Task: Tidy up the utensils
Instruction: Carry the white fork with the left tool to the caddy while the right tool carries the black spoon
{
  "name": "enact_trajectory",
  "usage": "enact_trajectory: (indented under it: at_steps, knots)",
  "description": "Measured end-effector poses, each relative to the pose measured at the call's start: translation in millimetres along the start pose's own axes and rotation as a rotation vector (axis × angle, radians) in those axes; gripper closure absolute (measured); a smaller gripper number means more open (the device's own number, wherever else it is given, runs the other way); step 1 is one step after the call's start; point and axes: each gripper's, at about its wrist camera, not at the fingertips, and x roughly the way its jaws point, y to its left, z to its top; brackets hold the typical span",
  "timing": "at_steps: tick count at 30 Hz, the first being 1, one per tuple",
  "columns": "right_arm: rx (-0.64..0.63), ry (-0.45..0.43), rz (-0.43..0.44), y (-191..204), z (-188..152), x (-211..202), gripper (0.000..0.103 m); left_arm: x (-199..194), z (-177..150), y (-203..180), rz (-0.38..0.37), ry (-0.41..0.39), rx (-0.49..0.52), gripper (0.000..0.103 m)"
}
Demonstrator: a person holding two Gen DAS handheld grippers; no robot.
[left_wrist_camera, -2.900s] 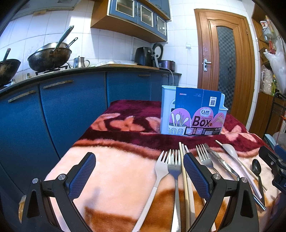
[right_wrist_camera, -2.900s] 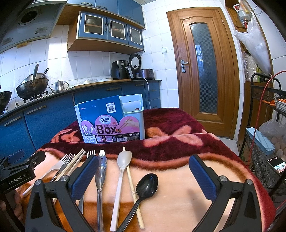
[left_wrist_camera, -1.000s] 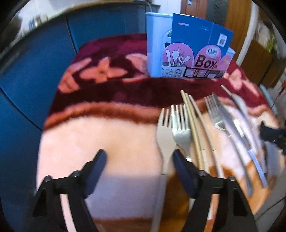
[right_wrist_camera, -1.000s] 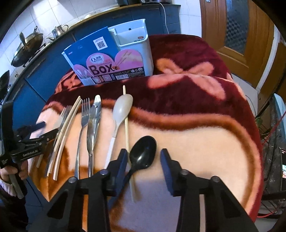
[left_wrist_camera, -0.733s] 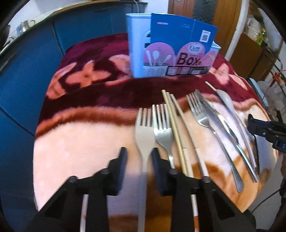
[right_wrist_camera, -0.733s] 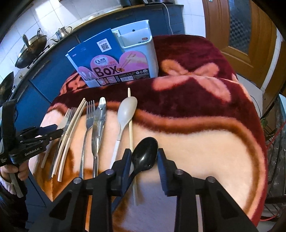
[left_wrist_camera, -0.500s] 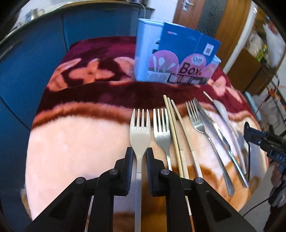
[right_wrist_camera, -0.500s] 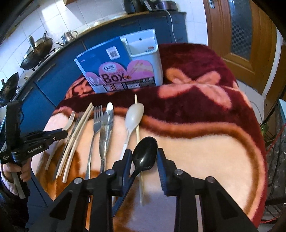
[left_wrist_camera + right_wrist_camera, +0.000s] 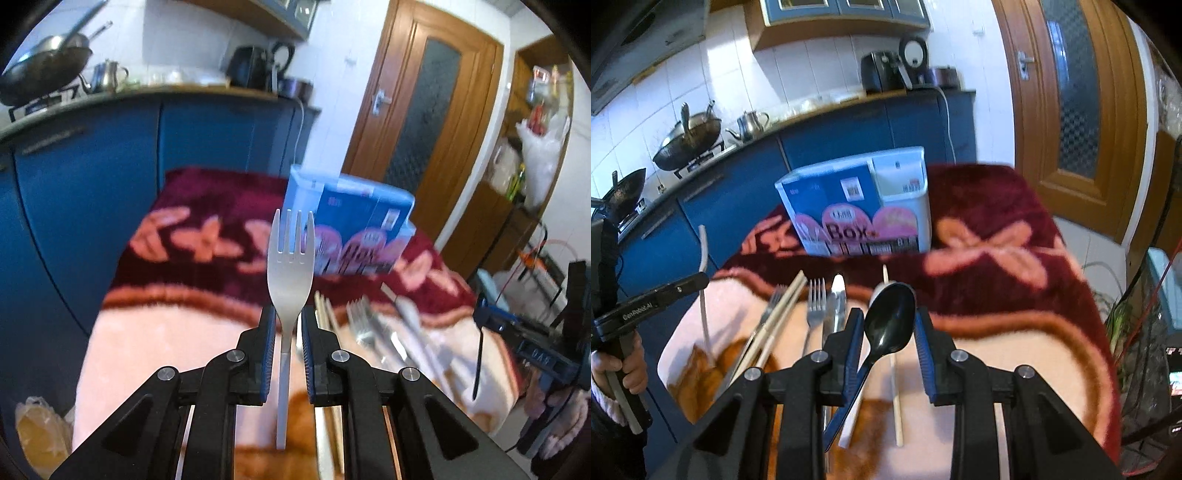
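My left gripper (image 9: 288,325) is shut on a white plastic fork (image 9: 290,266) and holds it upright above the blanket-covered table (image 9: 177,332). My right gripper (image 9: 889,330) is shut on a black plastic spoon (image 9: 890,325), lifted off the table with its bowl up. The blue and white utensil box (image 9: 864,210) stands at the far side; it also shows in the left wrist view (image 9: 354,229). A metal fork (image 9: 814,310), a knife (image 9: 836,306), chopsticks (image 9: 779,317) and a white spoon's handle (image 9: 849,428) lie on the blanket.
Blue kitchen cabinets (image 9: 92,177) run along the left and back. A wooden door (image 9: 1082,110) is at the right. A wire rack (image 9: 1145,332) stands to the right of the table. Woks (image 9: 687,144) sit on the stove.
Both grippers closed on their utensils and lifted them off the blanket: the left raised the white fork, the right raised the black spoon. Both cameras tilted up toward the box.
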Motion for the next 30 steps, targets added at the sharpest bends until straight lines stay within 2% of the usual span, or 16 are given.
enact_trajectory:
  at_steps: [6, 12, 22, 30]
  knots:
    - [-0.063, -0.117, -0.049, 12, 9, -14, 0.072, -14, 17, -5, -0.007, -0.143, 0.004, 0.090]
    - [-0.123, -0.196, -0.090, 21, 21, -18, 0.072, -18, 45, -12, -0.017, -0.214, 0.011, 0.090]
    - [-0.118, -0.233, -0.097, 16, 40, -10, 0.072, -14, 100, -26, -0.007, -0.316, 0.042, 0.090]
    - [-0.086, -0.245, -0.099, 3, 46, 4, 0.072, 13, 141, -37, -0.008, -0.359, 0.043, 0.090]
